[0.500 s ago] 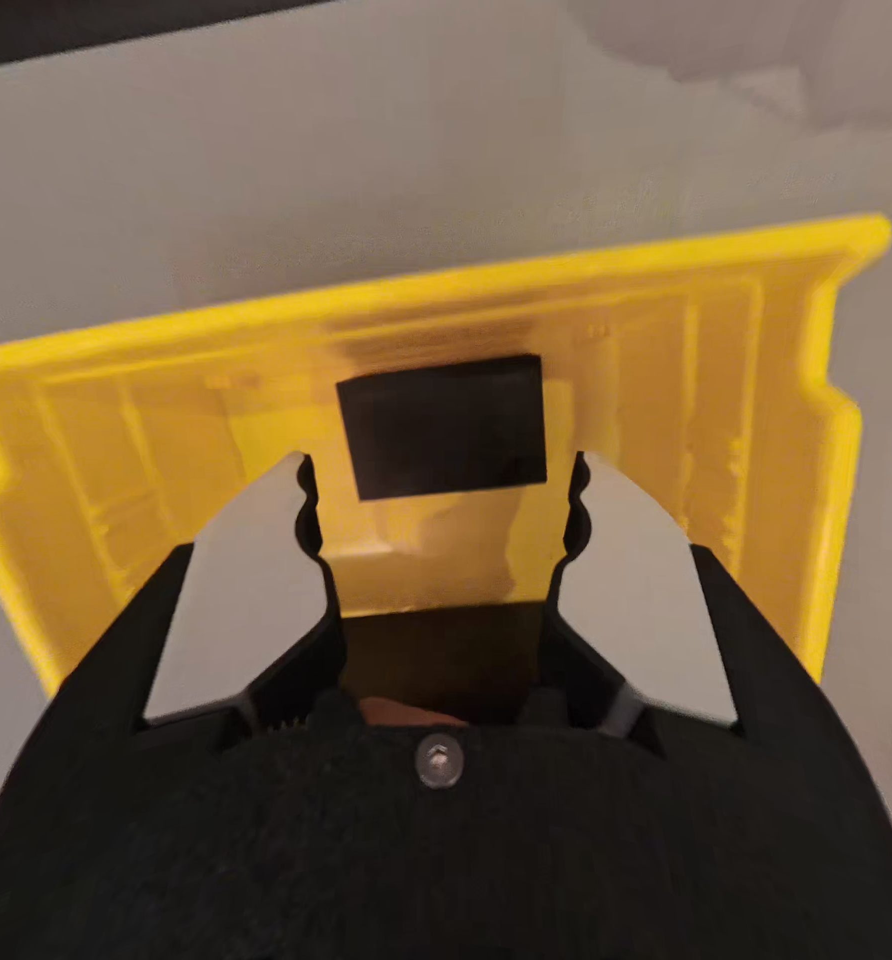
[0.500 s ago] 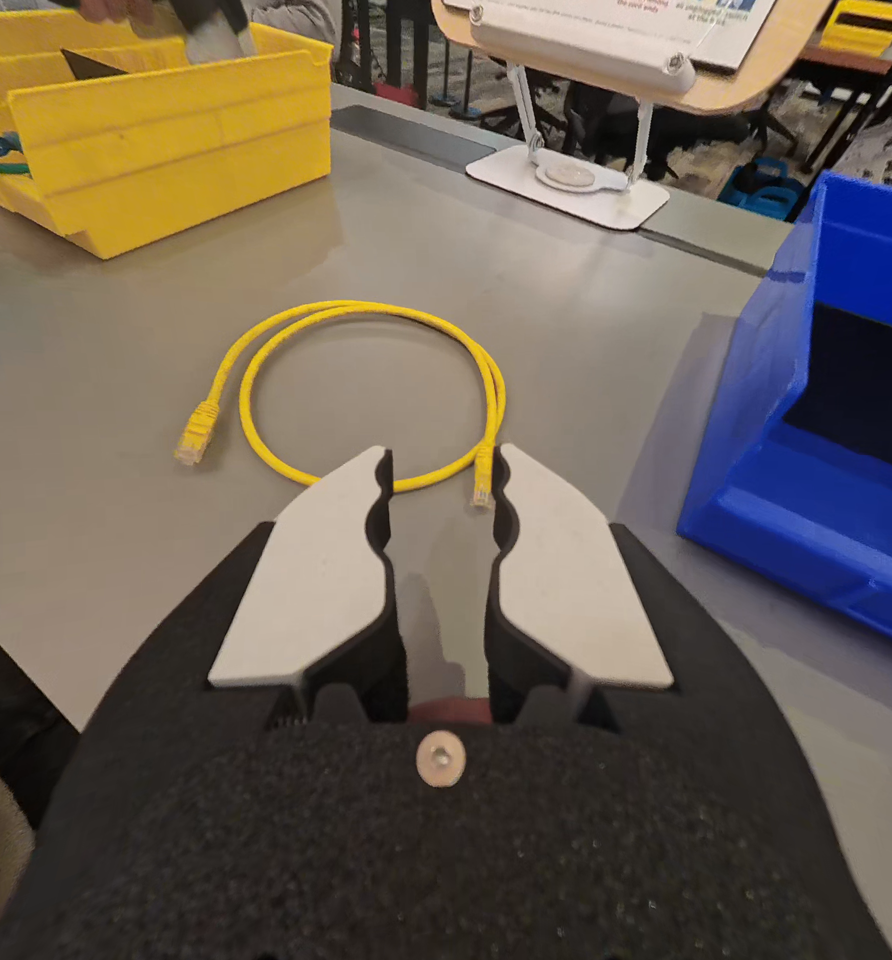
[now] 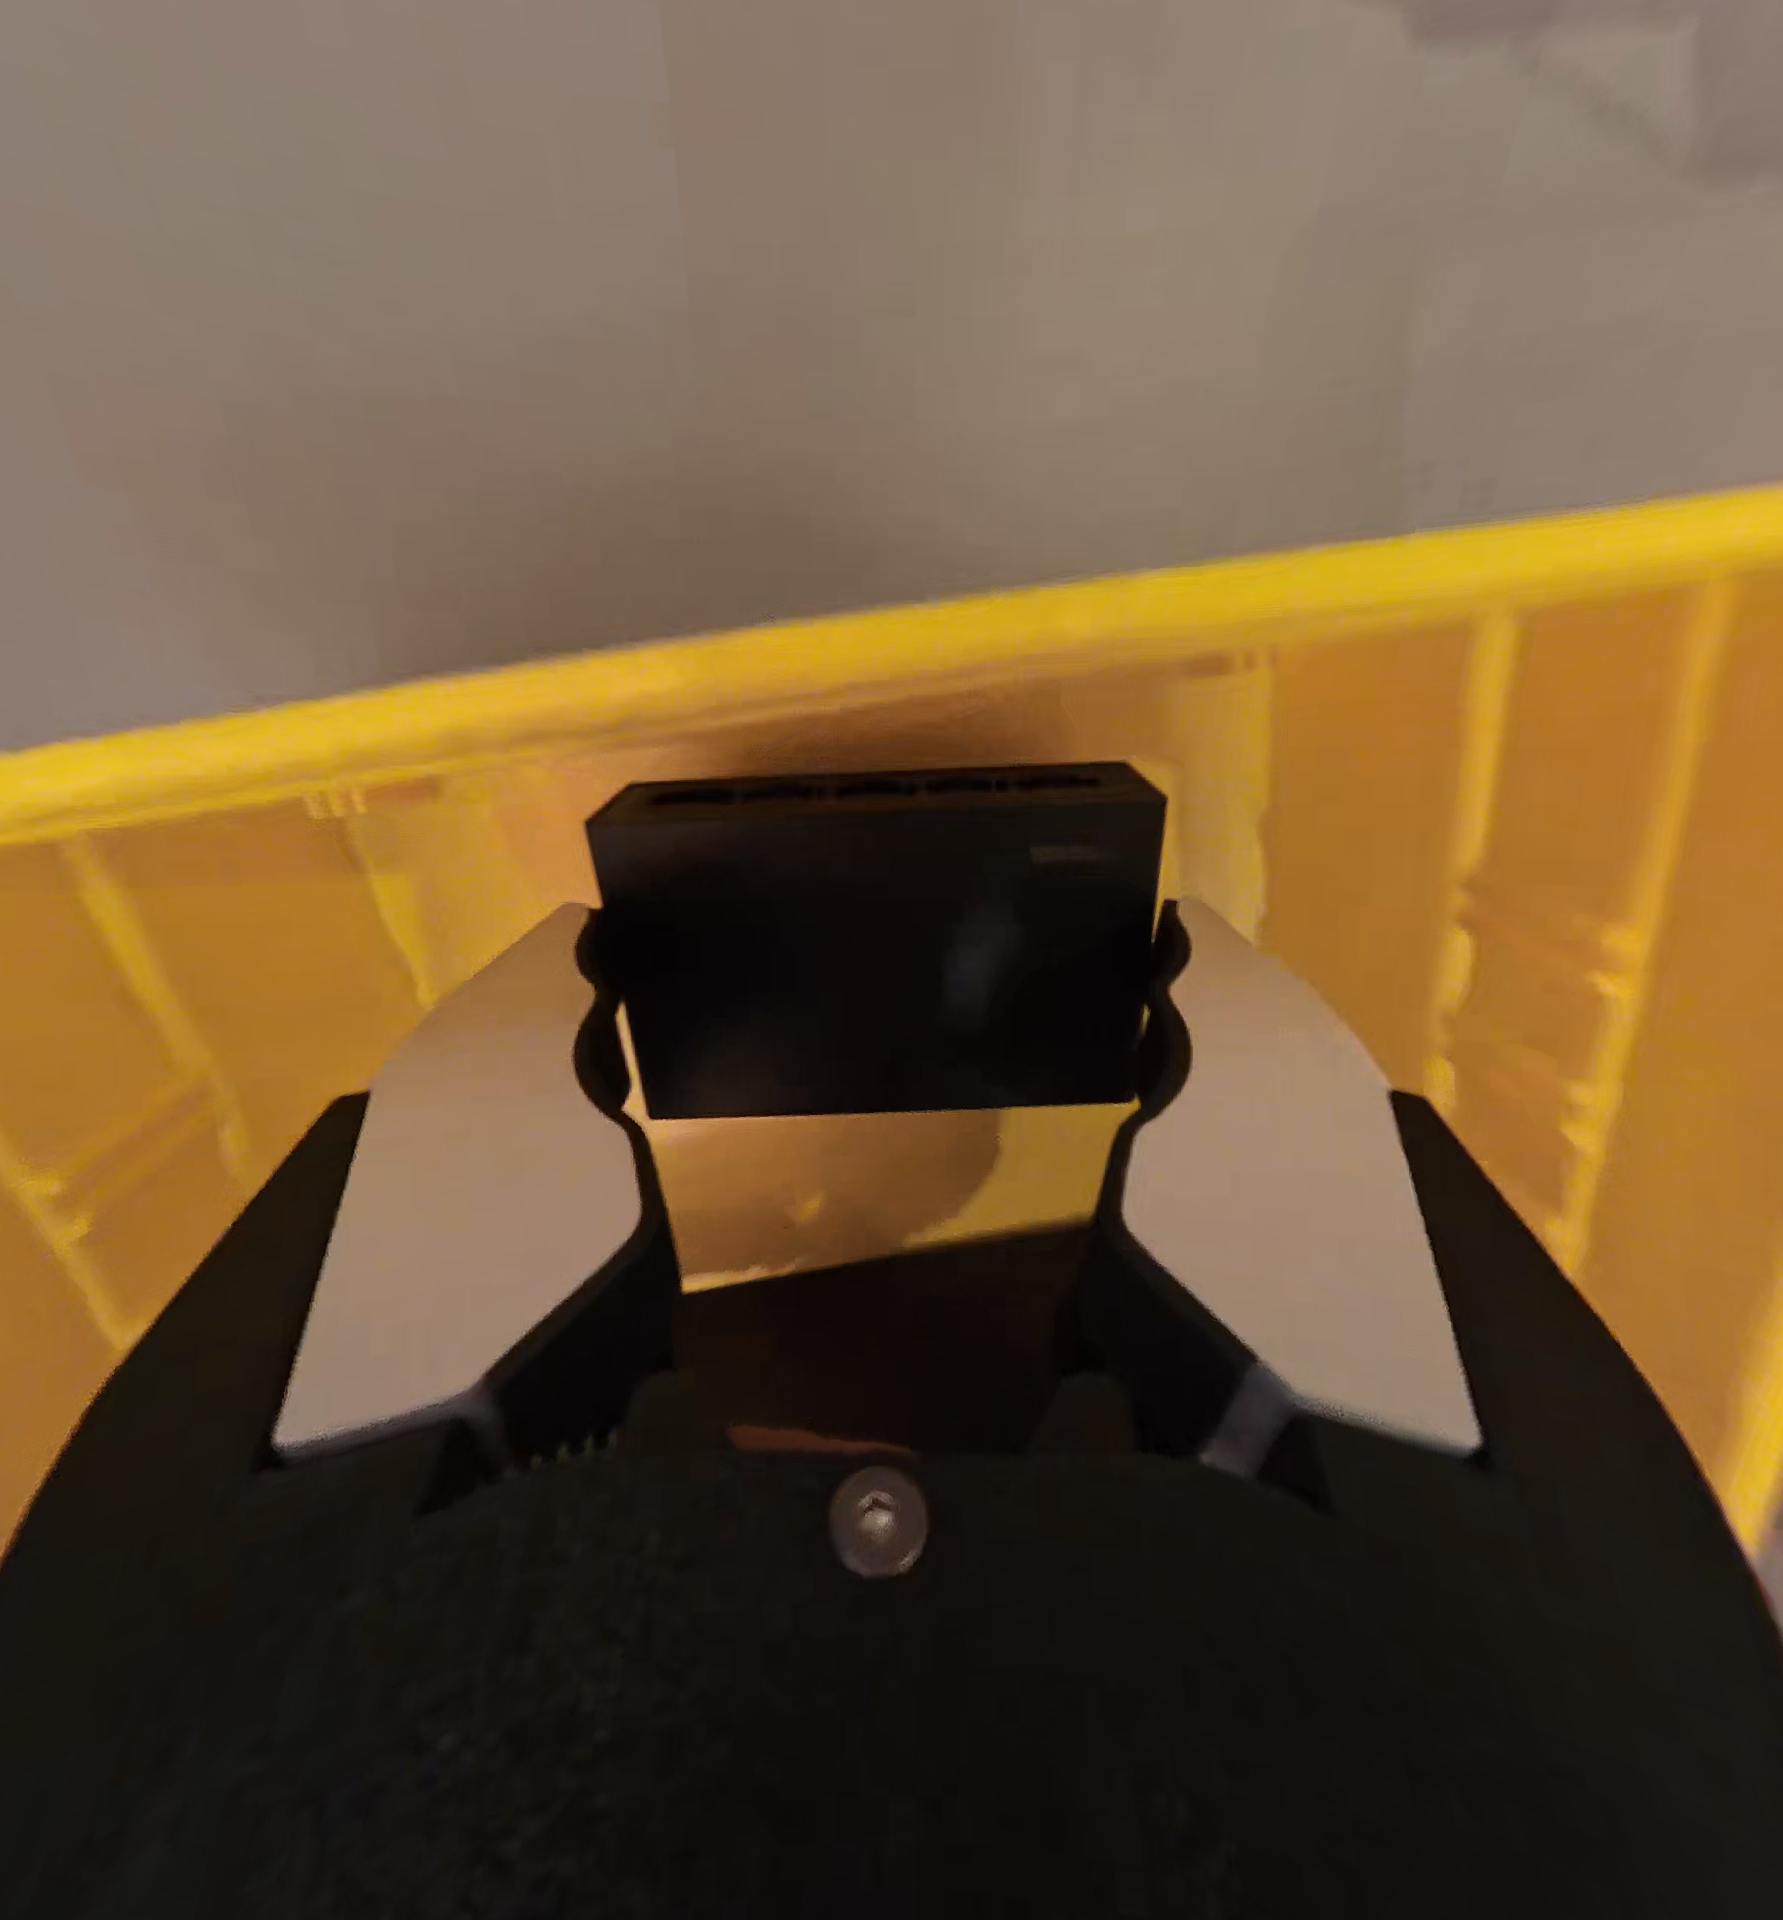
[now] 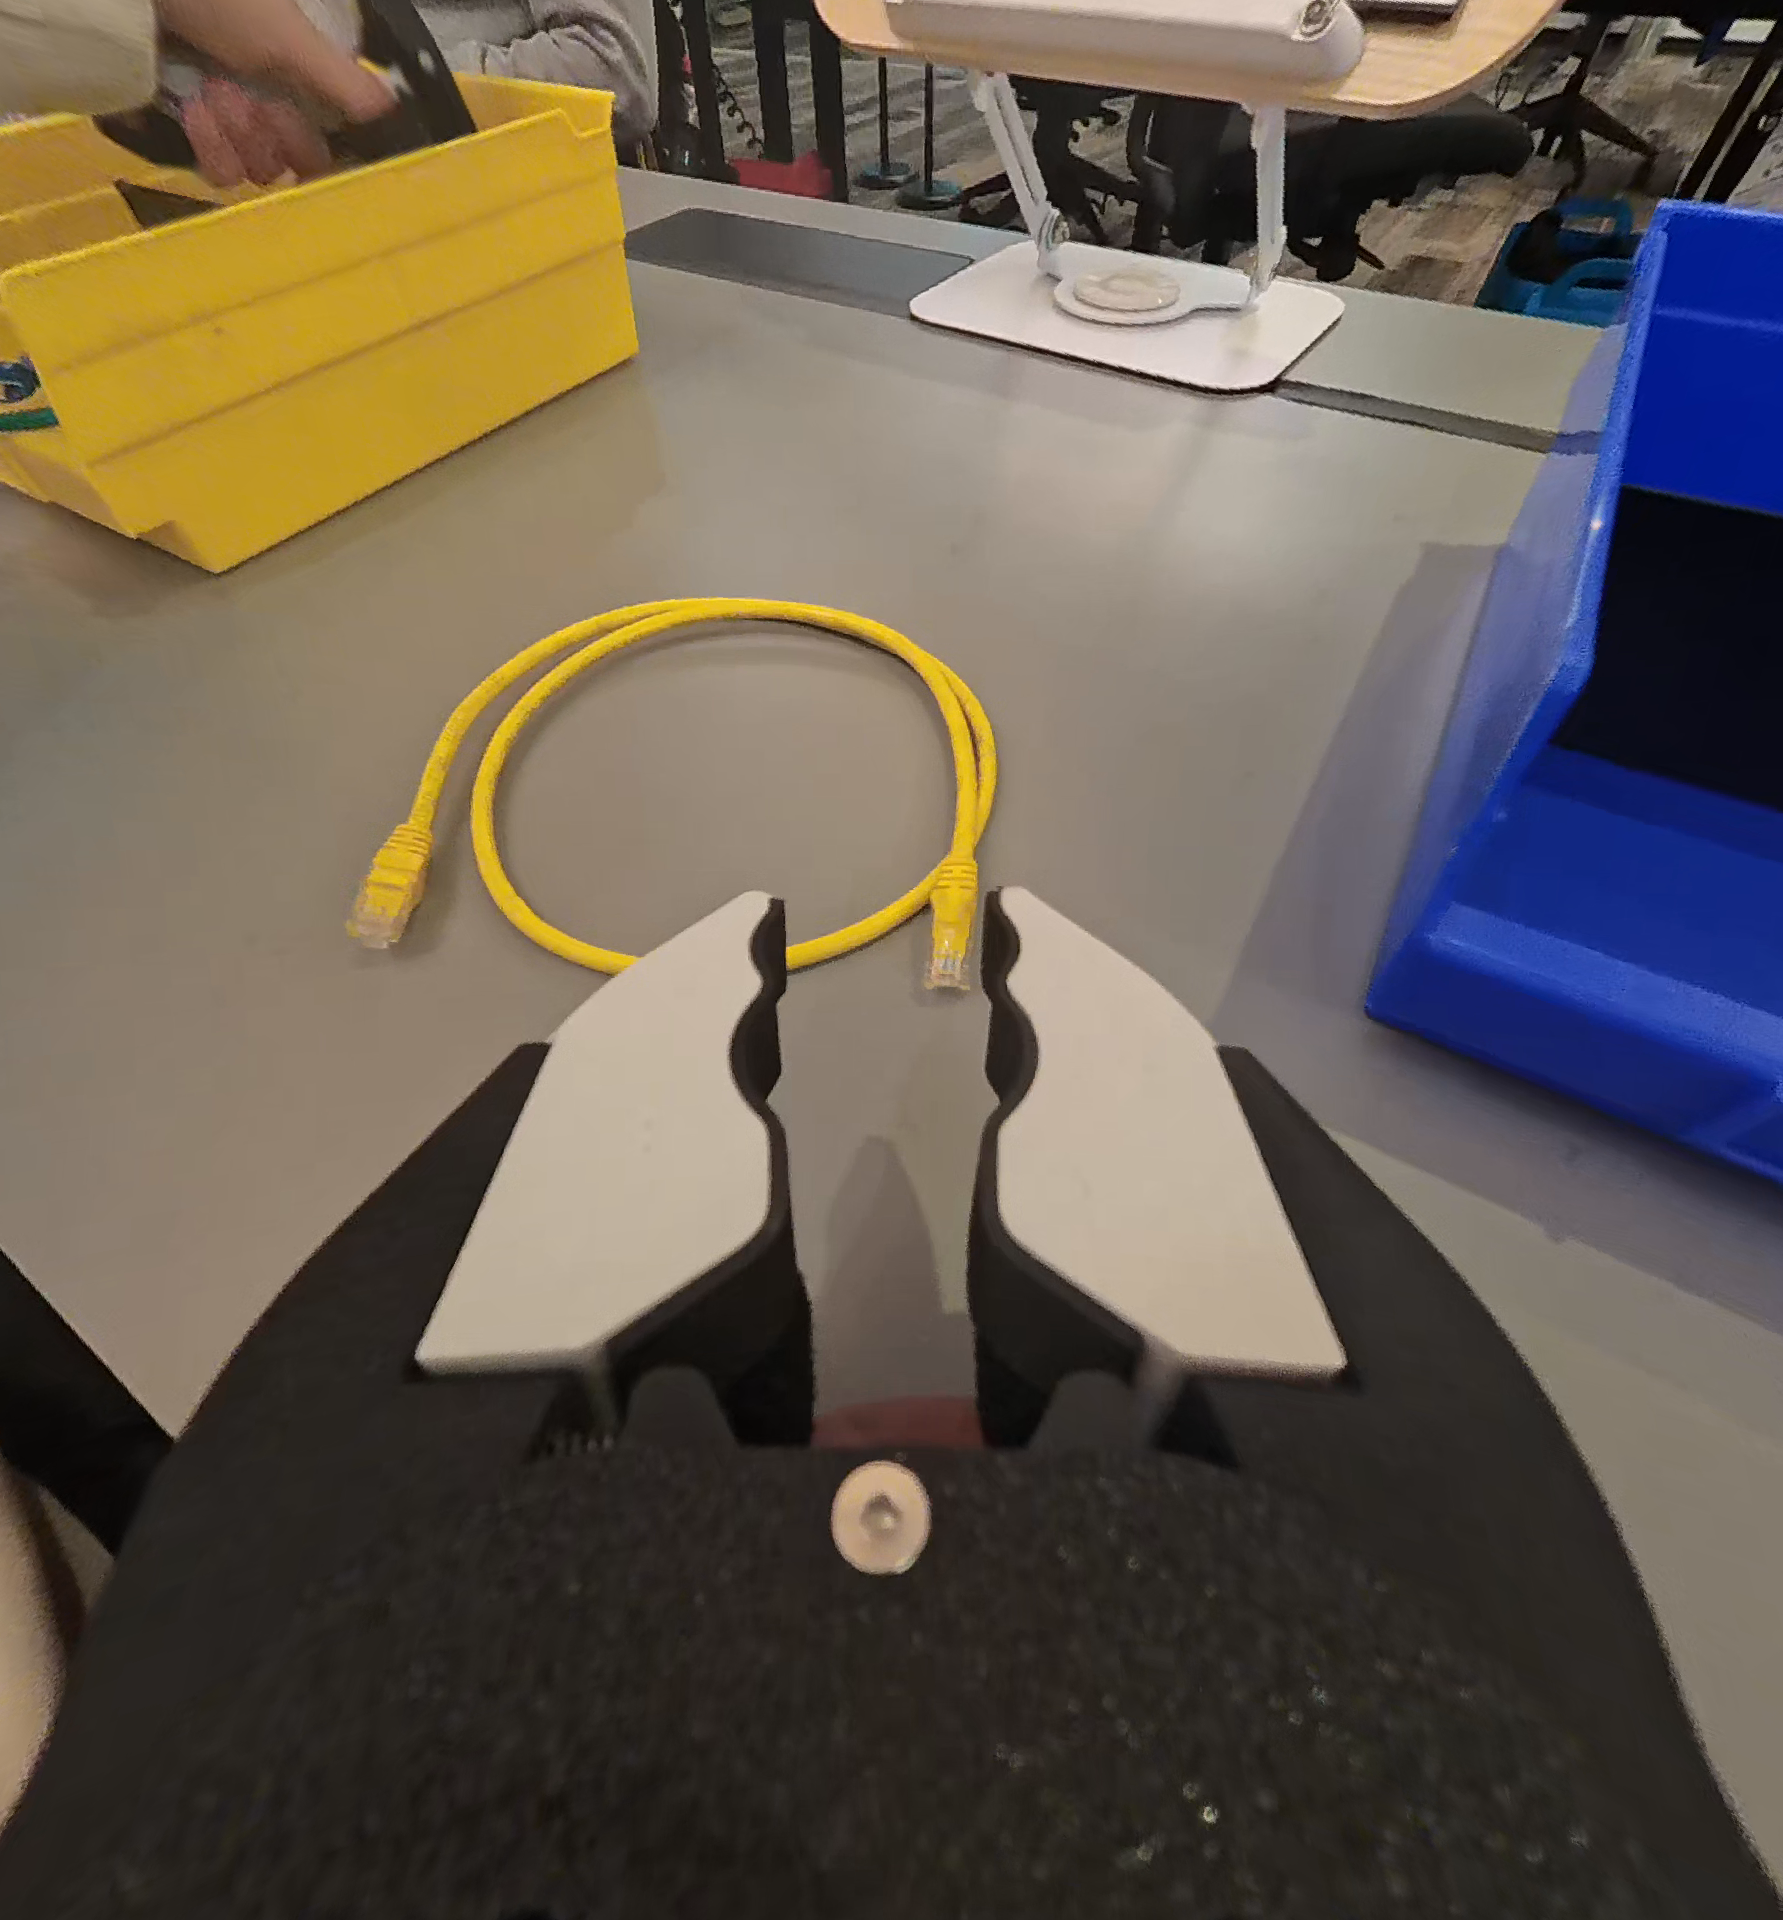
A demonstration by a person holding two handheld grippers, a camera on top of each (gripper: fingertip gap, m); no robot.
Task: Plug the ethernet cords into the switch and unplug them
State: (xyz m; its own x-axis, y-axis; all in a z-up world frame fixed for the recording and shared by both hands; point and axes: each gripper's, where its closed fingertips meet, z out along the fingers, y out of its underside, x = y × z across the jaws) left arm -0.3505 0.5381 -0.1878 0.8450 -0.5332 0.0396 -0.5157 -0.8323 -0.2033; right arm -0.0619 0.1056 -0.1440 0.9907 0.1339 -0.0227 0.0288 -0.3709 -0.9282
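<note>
left claw (image 3: 876, 997) clamped on black switch (image 3: 882, 951) | right claw (image 4: 885, 940) apart, cord plug (image 4: 949, 930) between tips

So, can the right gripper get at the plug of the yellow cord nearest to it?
Probably yes: the right gripper is open, and the near plug lies on bare table just ahead, nothing between.

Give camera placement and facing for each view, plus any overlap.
Left wrist view: on left gripper, facing down into yellow bin; jaws flank black switch.
Right wrist view: on right gripper, facing across grey table at yellow ethernet cord; jaws open, empty.
Shared: yellow bin, where left gripper reaches in.
</note>
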